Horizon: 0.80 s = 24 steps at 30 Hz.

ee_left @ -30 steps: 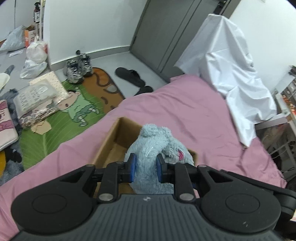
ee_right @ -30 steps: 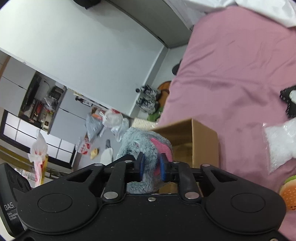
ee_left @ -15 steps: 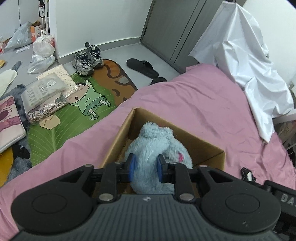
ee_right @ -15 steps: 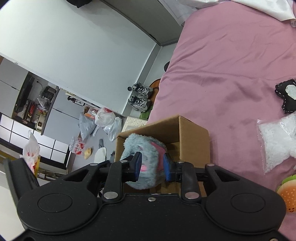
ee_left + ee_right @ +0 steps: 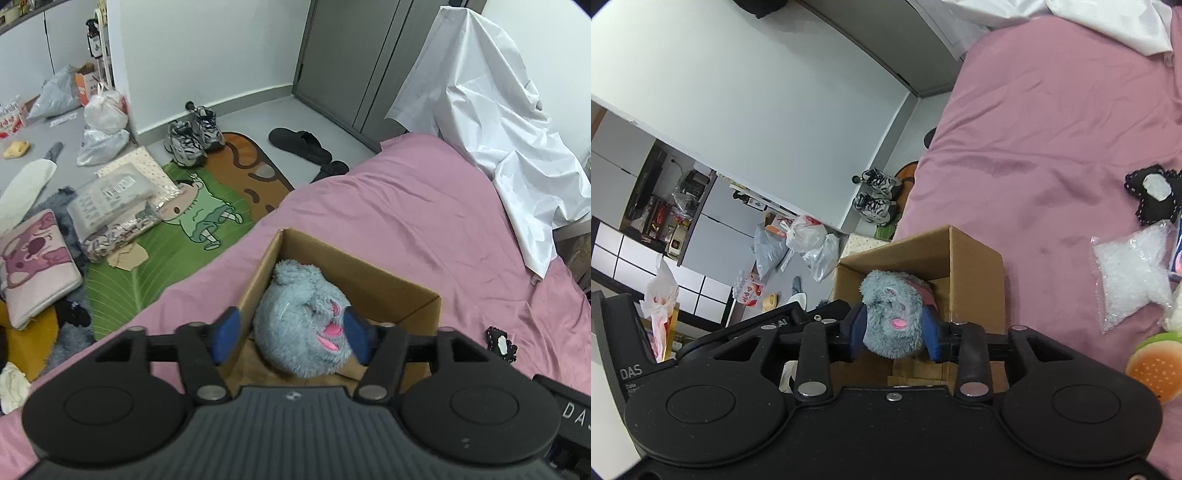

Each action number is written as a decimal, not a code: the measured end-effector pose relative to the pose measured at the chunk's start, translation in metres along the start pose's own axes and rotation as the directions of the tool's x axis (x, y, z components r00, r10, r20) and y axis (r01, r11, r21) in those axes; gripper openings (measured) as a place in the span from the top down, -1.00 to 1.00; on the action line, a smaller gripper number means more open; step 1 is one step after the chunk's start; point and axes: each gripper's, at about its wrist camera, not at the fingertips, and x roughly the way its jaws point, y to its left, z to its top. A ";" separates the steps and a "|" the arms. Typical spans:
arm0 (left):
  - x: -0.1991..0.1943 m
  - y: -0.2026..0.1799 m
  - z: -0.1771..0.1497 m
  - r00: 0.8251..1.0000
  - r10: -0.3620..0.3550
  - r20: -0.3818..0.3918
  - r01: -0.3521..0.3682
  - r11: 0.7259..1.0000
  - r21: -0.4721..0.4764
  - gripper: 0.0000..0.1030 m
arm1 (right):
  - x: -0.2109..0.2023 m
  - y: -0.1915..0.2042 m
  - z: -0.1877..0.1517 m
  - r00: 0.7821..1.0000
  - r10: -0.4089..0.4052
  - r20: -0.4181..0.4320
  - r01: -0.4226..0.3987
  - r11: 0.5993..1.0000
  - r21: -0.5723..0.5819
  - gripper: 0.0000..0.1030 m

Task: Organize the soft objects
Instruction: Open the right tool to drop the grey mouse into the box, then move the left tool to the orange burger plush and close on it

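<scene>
A fluffy blue-grey plush toy [image 5: 301, 317] with pink patches lies inside an open cardboard box [image 5: 373, 284] on the pink bed. My left gripper [image 5: 290, 334] is open, its blue pads spread on either side of the toy. In the right wrist view the same toy [image 5: 892, 314] sits in the box [image 5: 975, 266]. My right gripper [image 5: 894, 328] is open too, its pads standing close at both sides of the toy. The left gripper's body [image 5: 713, 332] shows at the left of that view.
On the bed to the right lie a clear bag of white pellets [image 5: 1130, 273], a black plush piece [image 5: 1154, 194] and a burger-shaped plush [image 5: 1154, 369]. A white sheet [image 5: 491, 122] drapes the bed's far side. Shoes, bags and a mat [image 5: 173, 236] cover the floor.
The toy has gone down into the box. Both grippers have opened and let it go; the left pads have spread wide apart.
</scene>
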 end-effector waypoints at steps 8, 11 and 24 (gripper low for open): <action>-0.027 -0.001 -0.005 1.000 0.009 0.003 -0.009 1.000 0.007 -0.65 | -0.018 0.008 0.000 0.999 -0.025 0.021 0.027 0.996 -0.082 -0.10; -0.037 -0.006 -0.010 1.000 0.011 0.005 -0.011 1.000 0.024 -0.71 | -0.026 0.010 -0.001 0.999 -0.030 0.032 0.033 0.994 -0.107 -0.17; -0.070 -0.022 -0.031 0.999 0.039 0.003 -0.039 0.996 0.080 -0.77 | -0.069 0.006 -0.008 0.993 -0.084 0.087 0.099 0.978 -0.183 -0.74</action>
